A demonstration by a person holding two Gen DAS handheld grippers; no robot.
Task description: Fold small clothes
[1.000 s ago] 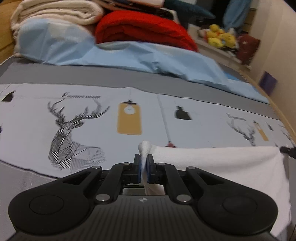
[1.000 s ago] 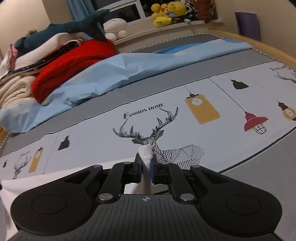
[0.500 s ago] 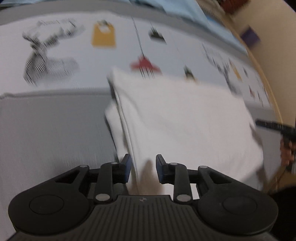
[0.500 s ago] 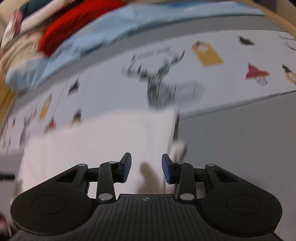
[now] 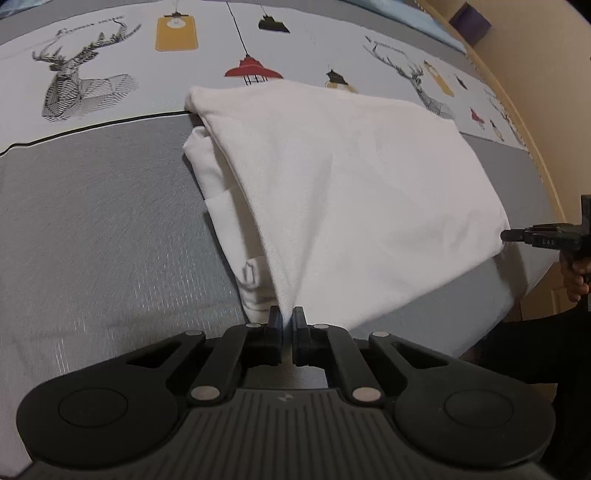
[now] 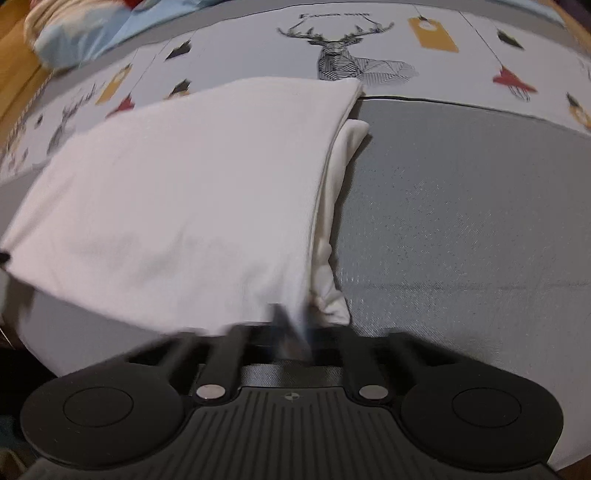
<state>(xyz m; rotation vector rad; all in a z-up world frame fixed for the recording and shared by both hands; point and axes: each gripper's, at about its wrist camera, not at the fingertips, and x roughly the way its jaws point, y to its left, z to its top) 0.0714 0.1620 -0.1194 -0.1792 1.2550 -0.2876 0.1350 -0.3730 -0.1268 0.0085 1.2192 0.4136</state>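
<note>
A white shirt (image 5: pixel 354 192) lies folded on the bed cover (image 5: pixel 96 236). Most of it rests on the grey part of the cover, and its far edge lies over the pale strip with the pictures. The top layer is smooth. More white cloth sticks out from under it along one side.

The left gripper (image 5: pixel 285 320) is at the near corner of the shirt. Its jaws have just been closing and now pinch that corner, with the cloth pulled up a little to them. The right gripper (image 6: pixel 291 325) is at the other near corner. It looks blurry, but its jaws have just been closing too and squeeze the white cloth there. In the left view, a hand (image 5: pixel 578 273) shows at the right edge, holding the right gripper.

Beyond the shirt, the cover shows a deer head (image 6: pixel 338 55), a yellow tag (image 5: pixel 176 33) and a red lamp (image 5: pixel 253 72). A light blue sheet (image 6: pixel 88 40) lies bunched past the cover's far edge
</note>
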